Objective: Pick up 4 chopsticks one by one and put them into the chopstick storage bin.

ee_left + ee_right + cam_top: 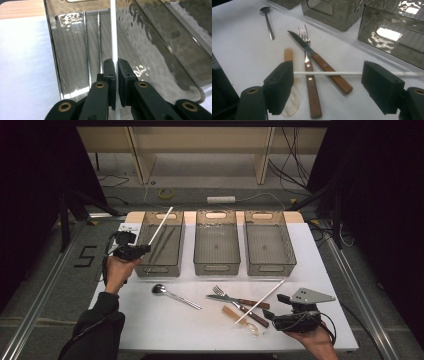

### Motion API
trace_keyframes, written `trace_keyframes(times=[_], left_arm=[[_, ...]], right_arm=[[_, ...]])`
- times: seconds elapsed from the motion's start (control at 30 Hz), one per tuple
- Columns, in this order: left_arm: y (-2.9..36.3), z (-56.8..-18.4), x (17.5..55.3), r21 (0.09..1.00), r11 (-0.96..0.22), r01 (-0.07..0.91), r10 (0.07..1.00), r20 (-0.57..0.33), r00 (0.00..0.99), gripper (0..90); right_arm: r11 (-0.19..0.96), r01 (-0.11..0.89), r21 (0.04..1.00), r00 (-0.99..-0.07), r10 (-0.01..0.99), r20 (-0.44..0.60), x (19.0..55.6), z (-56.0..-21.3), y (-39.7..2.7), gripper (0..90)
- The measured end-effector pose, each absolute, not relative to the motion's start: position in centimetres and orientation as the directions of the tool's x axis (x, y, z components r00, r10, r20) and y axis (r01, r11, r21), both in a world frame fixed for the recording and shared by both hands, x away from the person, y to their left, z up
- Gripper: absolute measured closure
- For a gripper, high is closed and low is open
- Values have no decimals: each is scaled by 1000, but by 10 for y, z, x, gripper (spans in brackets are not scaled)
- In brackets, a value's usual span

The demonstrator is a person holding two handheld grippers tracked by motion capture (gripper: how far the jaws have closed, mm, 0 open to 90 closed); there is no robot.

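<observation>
My left gripper (pixel 146 249) is shut on a thin white stick (pixel 161 226), which slants up and to the right over the left clear bin (pixel 159 270). In the left gripper view the stick (pixel 113 35) runs straight up from between the closed jaws, above the bin floor where two metal sticks (pixel 87 50) lie. My right gripper (pixel 275 306) hovers open at the front right. A second white stick (pixel 347 73) lies on the table between its wide jaws, resting across a wooden-handled knife (pixel 324 66) and fork (pixel 310 82).
A middle bin (pixel 216 268) and a right bin (pixel 270 268) stand beside the left one at the back of the white table (pixel 165 325). A metal spoon (pixel 172 295) lies left of the knife and fork, and a pale spoon with a tan handle (pixel 288 55) in front of them.
</observation>
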State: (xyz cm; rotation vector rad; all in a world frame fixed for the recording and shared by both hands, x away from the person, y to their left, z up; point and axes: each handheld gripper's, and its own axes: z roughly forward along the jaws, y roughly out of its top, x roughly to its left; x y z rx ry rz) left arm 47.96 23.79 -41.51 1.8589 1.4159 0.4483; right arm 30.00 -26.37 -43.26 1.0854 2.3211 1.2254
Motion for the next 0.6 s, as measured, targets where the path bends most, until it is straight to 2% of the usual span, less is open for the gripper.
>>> trace_keyframes(times=[0.43, 0.47, 0.53, 0.6], left_arm=[[239, -424, 489, 711, -102, 696, 945, -149, 291, 837], [239, -425, 490, 708, -102, 699, 950, -139, 280, 805], [238, -425, 490, 710, -107, 696, 952, -129, 279, 655], [238, -422, 489, 718, -110, 688, 948, -131, 288, 626]], right_arm=[[350, 483, 802, -671, 737, 83, 300, -433, -263, 273], [351, 483, 802, -671, 736, 82, 300, -433, -263, 273], [353, 483, 801, -673, 735, 82, 300, -432, -263, 273], [351, 482, 803, -672, 736, 82, 300, -432, -263, 273]])
